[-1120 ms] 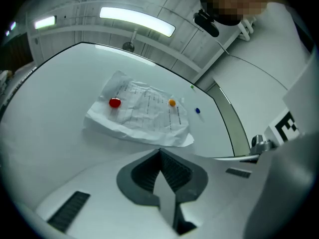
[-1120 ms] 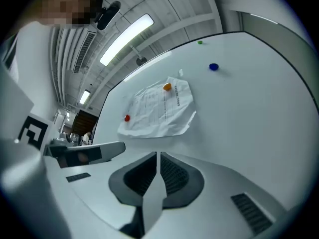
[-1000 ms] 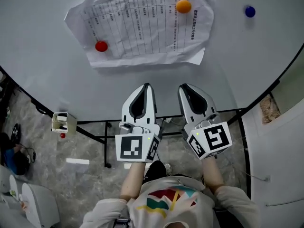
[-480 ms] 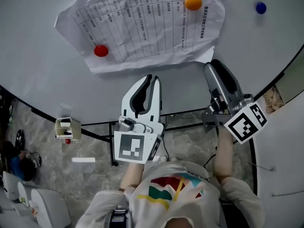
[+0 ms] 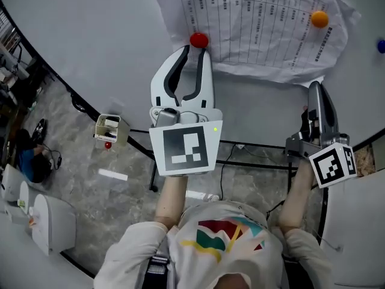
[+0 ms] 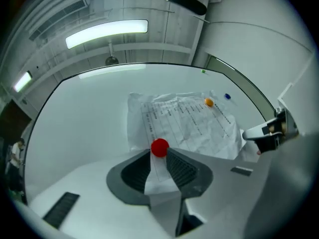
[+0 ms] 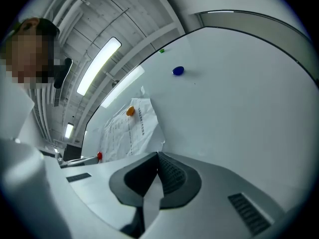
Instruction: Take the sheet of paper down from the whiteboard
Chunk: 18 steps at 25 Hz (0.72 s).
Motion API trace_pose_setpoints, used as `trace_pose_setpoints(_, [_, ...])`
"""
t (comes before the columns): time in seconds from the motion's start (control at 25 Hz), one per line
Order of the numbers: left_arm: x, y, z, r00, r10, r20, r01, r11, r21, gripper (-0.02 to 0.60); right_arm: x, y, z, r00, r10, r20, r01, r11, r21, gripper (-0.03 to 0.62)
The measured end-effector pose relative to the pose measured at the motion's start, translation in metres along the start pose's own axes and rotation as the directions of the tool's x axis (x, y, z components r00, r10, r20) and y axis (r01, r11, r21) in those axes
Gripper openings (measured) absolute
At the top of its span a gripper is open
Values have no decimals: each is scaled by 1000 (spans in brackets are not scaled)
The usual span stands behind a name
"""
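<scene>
A creased printed sheet of paper (image 5: 264, 26) hangs on the whiteboard (image 5: 108, 53) under a red magnet (image 5: 198, 40) and an orange magnet (image 5: 319, 18). My left gripper (image 5: 194, 50) is raised to the red magnet (image 6: 159, 147). Its jaws are opening, and the magnet sits just at the fingertips without being pressed. My right gripper (image 5: 314, 87) is shut at the sheet's lower right corner, and its tips appear to pinch the paper's edge (image 7: 160, 142). The right gripper view also shows the orange magnet (image 7: 130, 111) on the sheet (image 7: 127, 128).
A blue magnet (image 7: 178, 70) sticks to bare board right of the sheet. The whiteboard's black stand (image 5: 252, 161) and a small box (image 5: 109, 129) on the frame are below. White bins (image 5: 42, 221) stand on the floor at left.
My left gripper rose to the red magnet and its jaws spread apart. My right gripper swung out to the right, up to the sheet's lower right corner, opened wide and closed again.
</scene>
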<state>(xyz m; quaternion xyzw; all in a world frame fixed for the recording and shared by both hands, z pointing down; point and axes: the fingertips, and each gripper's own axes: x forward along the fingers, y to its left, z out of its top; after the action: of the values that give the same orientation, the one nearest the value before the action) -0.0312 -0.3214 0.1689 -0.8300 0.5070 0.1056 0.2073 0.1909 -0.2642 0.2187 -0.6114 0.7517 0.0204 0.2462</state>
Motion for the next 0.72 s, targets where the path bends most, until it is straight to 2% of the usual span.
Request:
trace_pose_setpoints(0.12, [3,2,15,999,-18,31,19,999,-27,130,1,1,1,1000,-3,-3,3,999,-36,15])
trace_pose_setpoints(0.28, [5,-9,23,997,-69,24,68,997,36,132,2,2,0,1000,3,-5,-3,999,-36,15])
trace_pose_setpoints(0.48, [9,-10,22,999,-31,-11,32,990,140,141,4,3,0,1000,7,-20,-8,999,-50,15])
trace_pose_setpoints(0.6, [7,-9,15,999,-9,-53,15,993,120,142,4,3,0,1000,0,-29,-2,998,-70,15])
trace_pose_setpoints(0.68, [8,-5,11,997,5,-82,4,995,104,201,4,3,0,1000,-4,-27,1,997,-77,15])
trace_pose_setpoints(0.72, [9,-3,9,996,8,-86,1,995,102,201,4,3,0,1000,-6,-25,4,997,-81,15])
